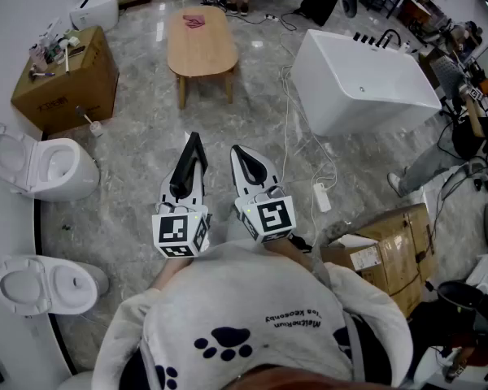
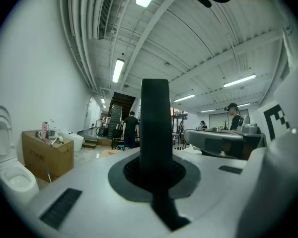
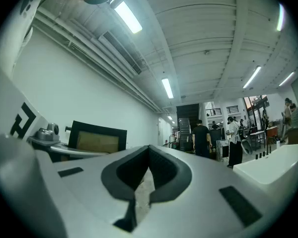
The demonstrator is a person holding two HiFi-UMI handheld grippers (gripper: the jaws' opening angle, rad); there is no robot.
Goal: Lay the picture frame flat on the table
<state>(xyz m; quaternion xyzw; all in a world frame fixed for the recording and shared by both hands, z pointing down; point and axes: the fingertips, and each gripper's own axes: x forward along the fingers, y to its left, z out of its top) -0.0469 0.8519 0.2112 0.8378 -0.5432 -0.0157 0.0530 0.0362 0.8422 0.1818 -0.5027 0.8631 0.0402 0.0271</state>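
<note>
**A:** What stands at the far left?

**B:** A toilet (image 1: 41,162) with its lid raised and, nearer the person, a second toilet (image 1: 42,287). Beyond them is an open cardboard box (image 1: 65,84) with small things on top.

**A:** And the left gripper?

**B:** The left gripper (image 1: 183,192) is held close to the body and points ahead over the marble floor (image 1: 138,136). Its fingers are clamped narrow on the picture frame (image 1: 190,161), which stands upright out of them. The left gripper view shows the frame edge-on, as a black bar. The right gripper view shows its dark rim and tan inside from the side.

**A:** So the frame is not on the desk?

**B:** Not yet. The wooden desk (image 1: 199,51) is well ahead of both grippers, and a small pink thing (image 1: 193,21) lies at its far end.

**A:** The right gripper?

**B:** The right gripper (image 1: 242,159) is just beside the left one and points the same way. Its fingers are closed together with nothing between them, and only floor shows through the slit.

**A:** Further right?

**B:** A white bathtub (image 1: 358,96) stands there, and a power strip (image 1: 321,196) lies on the floor near it. A second cardboard box (image 1: 390,254) sits near the person's right side.
</note>
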